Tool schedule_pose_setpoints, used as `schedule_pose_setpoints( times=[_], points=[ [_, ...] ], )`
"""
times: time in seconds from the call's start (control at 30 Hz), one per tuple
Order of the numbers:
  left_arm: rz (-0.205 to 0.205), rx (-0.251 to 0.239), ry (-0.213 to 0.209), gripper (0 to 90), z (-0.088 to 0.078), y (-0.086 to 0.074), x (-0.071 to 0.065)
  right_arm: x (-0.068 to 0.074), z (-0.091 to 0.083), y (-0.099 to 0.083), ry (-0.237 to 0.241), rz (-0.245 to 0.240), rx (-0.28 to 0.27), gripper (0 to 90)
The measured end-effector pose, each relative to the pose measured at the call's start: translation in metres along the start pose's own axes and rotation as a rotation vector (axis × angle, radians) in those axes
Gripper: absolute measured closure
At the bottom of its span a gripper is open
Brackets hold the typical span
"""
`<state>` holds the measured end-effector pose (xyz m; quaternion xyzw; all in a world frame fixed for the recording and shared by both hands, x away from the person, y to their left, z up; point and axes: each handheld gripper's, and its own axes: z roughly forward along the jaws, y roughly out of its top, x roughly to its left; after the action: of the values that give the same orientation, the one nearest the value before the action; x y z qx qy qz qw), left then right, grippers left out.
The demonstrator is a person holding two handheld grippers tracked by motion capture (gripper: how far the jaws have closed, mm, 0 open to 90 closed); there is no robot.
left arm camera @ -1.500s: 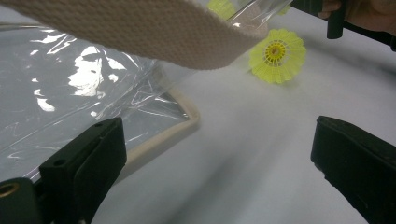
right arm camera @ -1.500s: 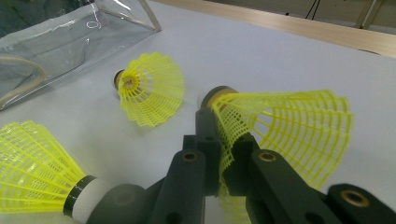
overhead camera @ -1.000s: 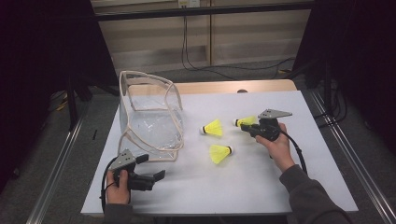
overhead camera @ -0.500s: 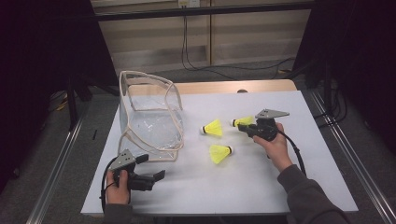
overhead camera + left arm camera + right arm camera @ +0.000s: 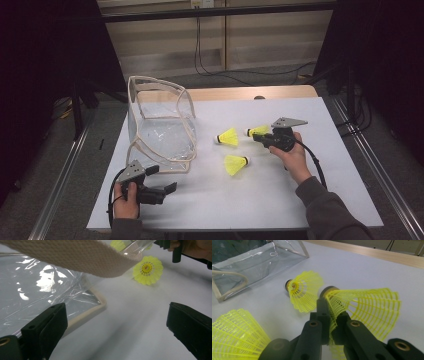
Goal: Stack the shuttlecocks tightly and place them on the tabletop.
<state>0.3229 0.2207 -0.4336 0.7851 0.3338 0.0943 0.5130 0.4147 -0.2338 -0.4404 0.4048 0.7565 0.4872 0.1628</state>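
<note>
White tabletop (image 5: pixel 320 200) is carrying a clear bag (image 5: pixel 160 130) at left. Right gripper (image 5: pixel 329 322) is pinching a yellow shuttlecock (image 5: pixel 364 307) by its skirt, apparently readying to lift it bagward; two more are lying nearby. Left gripper (image 5: pixel 112 327) is waiting open-jawed beside the bag.

White table (image 5: pixel 345 165) as landmark. Clear bag (image 5: pixel 162 130) with beige trim stands on its left part, open mouth up, strap (image 5: pixel 75 257) arching over. Wooden strip (image 5: pixel 280 93) along table's far edge. Black cables (image 5: pixel 200 50) hang behind table. Metal rails (image 5: pixel 60 180) flank table on floor.
</note>
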Motion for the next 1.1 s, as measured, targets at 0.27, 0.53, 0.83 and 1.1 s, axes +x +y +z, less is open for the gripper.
schedule_pose_setpoints(
  times=[0.27,0.53,0.83,1.1],
  points=[
    [-0.002,-0.003,0.0,3.5,0.0,0.0,0.0,0.003,0.003,0.001,0.006,-0.005,0.004,87.1],
    [-0.002,-0.002,-0.001,3.5,0.0,0.0,0.0,0.004,0.005,0.001,0.016,-0.003,0.003,87.1],
    [-0.002,-0.002,-0.001,3.5,0.0,0.0,0.0,0.006,0.008,0.001,0.025,-0.002,0.006,87.1],
    [-0.002,-0.003,-0.001,3.5,0.0,0.0,0.0,0.009,0.011,0.003,0.036,-0.007,0.009,87.1]
  ],
)
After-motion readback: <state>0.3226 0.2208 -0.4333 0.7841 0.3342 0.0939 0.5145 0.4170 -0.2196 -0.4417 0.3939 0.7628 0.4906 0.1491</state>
